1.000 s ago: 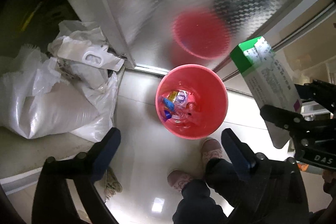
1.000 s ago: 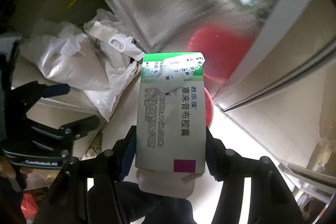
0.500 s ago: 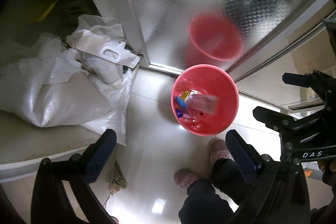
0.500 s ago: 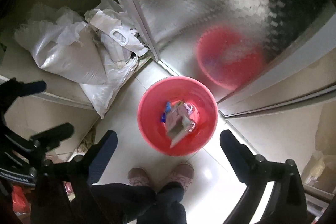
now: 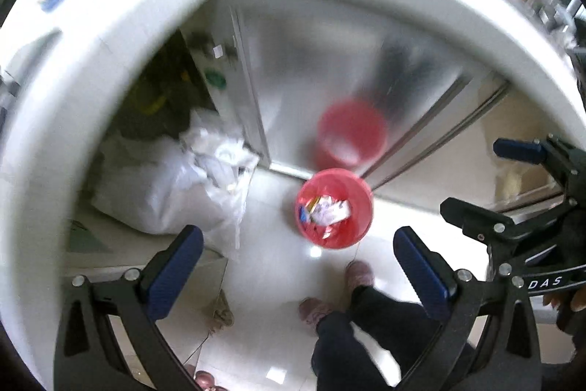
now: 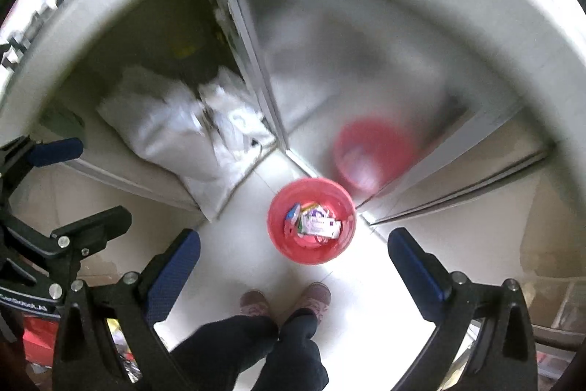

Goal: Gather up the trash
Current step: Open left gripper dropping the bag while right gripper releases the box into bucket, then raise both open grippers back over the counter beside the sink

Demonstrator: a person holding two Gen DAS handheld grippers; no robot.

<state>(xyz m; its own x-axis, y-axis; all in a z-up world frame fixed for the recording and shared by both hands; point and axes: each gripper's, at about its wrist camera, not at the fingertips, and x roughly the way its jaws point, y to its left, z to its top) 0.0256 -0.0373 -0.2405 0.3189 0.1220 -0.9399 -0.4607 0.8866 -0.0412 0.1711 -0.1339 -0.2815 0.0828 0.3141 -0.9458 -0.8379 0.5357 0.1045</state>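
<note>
On the tiled floor point(image 6: 234, 255), a red bin point(image 6: 278, 244) holds wrappers (one box point(image 6: 322, 227)).

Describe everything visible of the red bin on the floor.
The red bin is a round, open-topped bucket that looks like glossy plastic. It stands upright on the pale tiled floor, just in front of a frosted glass door that shows its blurred reflection. Inside lies mixed trash: a white printed box on top and colourful wrappers. Nothing grips it; the person's shoes stand just short of it.
</note>
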